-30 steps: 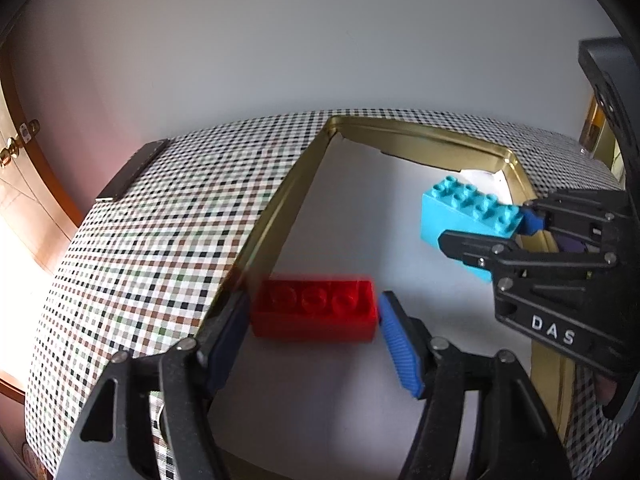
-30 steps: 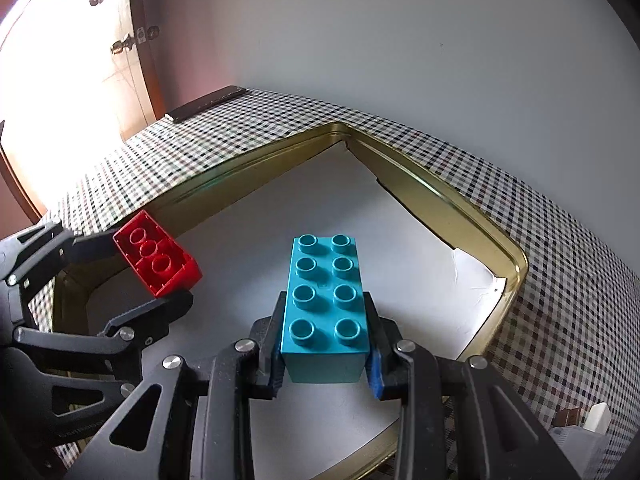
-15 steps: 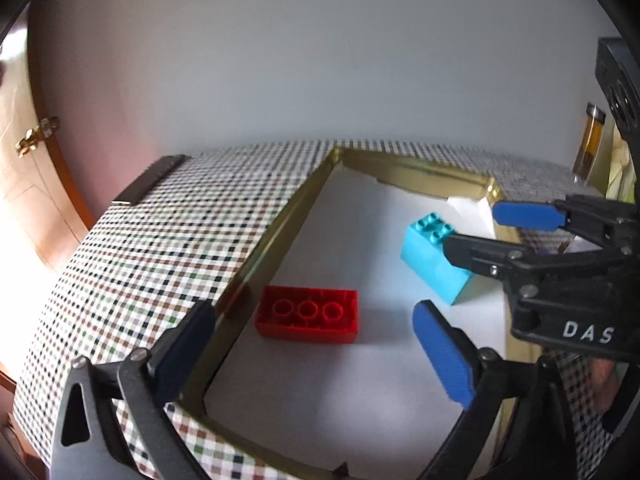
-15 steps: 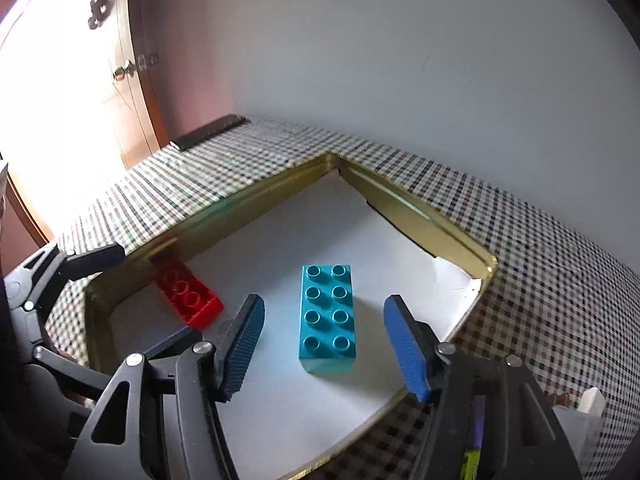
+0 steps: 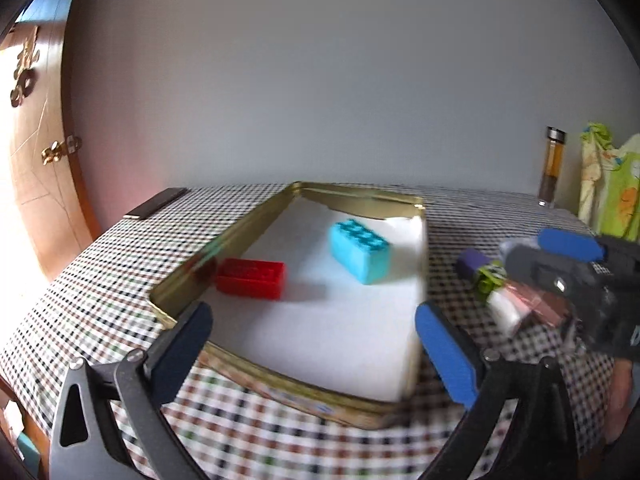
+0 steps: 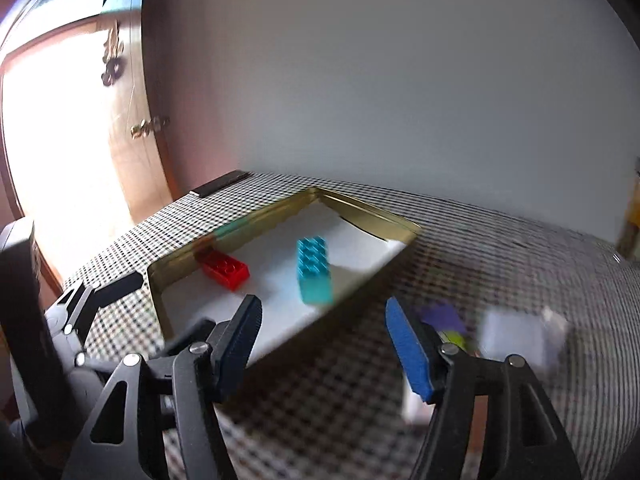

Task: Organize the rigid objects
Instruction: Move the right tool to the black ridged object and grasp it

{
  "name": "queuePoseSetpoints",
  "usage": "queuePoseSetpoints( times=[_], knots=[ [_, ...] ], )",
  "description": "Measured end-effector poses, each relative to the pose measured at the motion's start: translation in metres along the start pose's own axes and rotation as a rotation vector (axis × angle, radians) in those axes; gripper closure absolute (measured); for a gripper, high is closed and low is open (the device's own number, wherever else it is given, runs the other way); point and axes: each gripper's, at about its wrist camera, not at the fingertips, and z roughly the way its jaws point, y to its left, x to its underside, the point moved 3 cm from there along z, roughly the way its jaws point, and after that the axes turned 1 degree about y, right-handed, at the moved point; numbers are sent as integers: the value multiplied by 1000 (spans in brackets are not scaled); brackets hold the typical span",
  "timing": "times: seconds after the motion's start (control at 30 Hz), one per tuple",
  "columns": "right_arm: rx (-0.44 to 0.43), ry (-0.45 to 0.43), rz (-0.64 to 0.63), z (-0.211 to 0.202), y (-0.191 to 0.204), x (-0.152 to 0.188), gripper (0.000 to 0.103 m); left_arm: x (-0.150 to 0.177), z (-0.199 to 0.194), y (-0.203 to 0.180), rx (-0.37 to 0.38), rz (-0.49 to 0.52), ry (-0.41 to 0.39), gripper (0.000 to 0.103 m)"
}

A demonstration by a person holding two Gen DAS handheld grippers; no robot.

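Resting flat inside the shallow gold metal tray (image 5: 224, 240) are two hard plastic studded bricks: the red brick (image 5: 251, 279) at nine o'clock against the wall, the turquoise brick (image 5: 359, 251) toward one o'clock, well apart. Both tongs hold nothing; the left gripper (image 5: 312, 344) gapes wide, while the right gripper (image 6: 322, 340) has just been opening. Left over, at three o'clock on the checked tablecloth (image 5: 100, 288), lie what may be purple, green and white pieces (image 5: 486, 280), too blurred to name.
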Motion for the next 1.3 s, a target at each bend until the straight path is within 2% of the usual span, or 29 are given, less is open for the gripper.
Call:
queuePoseSetpoints(
  times=[0.17, 0.33, 0.53, 0.73, 1.3],
  knots=[
    [117, -53, 57, -39, -40, 43, 30, 1, -13, -29, 76, 20, -22, 0],
    [187, -6, 87, -50, -80, 75, 27, 6, -15, -58, 128, 72, -6, 0],
    [161, 44, 96, -42, -100, 92, 26, 12, -7, -80, 157, 102, 43, 0],
    [147, 57, 94, -37, -105, 100, 20, 18, 2, -95, 165, 133, 80, 0],
    [78, 147, 114, -28, -113, 100, 17, 10, 9, -117, 194, 172, 86, 0]
  ],
)
